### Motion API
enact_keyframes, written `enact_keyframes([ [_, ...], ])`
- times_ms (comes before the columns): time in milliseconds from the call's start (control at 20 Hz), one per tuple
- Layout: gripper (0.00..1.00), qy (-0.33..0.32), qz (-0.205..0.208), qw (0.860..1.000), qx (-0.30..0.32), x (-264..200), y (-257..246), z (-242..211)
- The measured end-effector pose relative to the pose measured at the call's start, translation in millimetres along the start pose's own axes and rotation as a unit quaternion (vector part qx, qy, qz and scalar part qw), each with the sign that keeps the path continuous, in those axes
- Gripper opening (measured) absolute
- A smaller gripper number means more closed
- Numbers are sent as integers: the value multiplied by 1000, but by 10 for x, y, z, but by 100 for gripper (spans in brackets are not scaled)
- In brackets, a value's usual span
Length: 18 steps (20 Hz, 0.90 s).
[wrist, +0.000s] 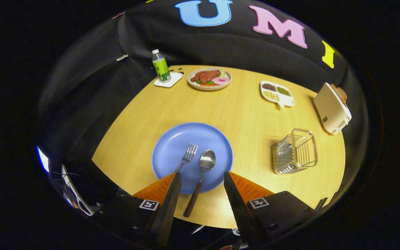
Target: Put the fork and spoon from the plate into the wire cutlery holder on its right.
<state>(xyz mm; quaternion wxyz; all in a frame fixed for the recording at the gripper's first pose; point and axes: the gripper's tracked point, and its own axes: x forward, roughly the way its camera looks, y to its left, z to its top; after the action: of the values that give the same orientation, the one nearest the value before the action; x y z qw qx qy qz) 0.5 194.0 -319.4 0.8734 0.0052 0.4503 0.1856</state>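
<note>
A blue plate (172,152) lies on the wooden table just ahead of my fingers. On it rest a metal fork (187,157) and a spoon (205,162) with a brown handle that sticks out over the plate's near rim. My gripper (201,177) hovers above the plate's near edge, open, with the spoon's handle showing in the gap between the two fingers and the fork's handle hidden behind the left finger (170,198). The wire cutlery holder (295,151) stands to the right of the plate, empty as far as I can see.
Beyond the plate stand a green bottle (161,66) on a white coaster, a plate of food (209,78) and a white divided tray (277,93) of beans. A white toaster (332,108) sits at the far right corner, beyond the holder.
</note>
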Motion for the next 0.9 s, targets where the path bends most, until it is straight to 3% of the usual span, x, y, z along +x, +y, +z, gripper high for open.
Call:
enact_keyframes([
  [200,65,45,-9,999,-11,443,13,-183],
  [350,62,75,-31,997,-17,652,-27,-320],
  [500,36,109,-45,993,-4,731,-21,-443],
  [650,27,130,-60,990,14,868,-79,-426],
  [700,16,124,-57,990,19,829,-99,-431],
  [800,8,112,-26,993,33,825,-30,-368],
  [900,7,106,-8,993,44,804,-32,-332],
])
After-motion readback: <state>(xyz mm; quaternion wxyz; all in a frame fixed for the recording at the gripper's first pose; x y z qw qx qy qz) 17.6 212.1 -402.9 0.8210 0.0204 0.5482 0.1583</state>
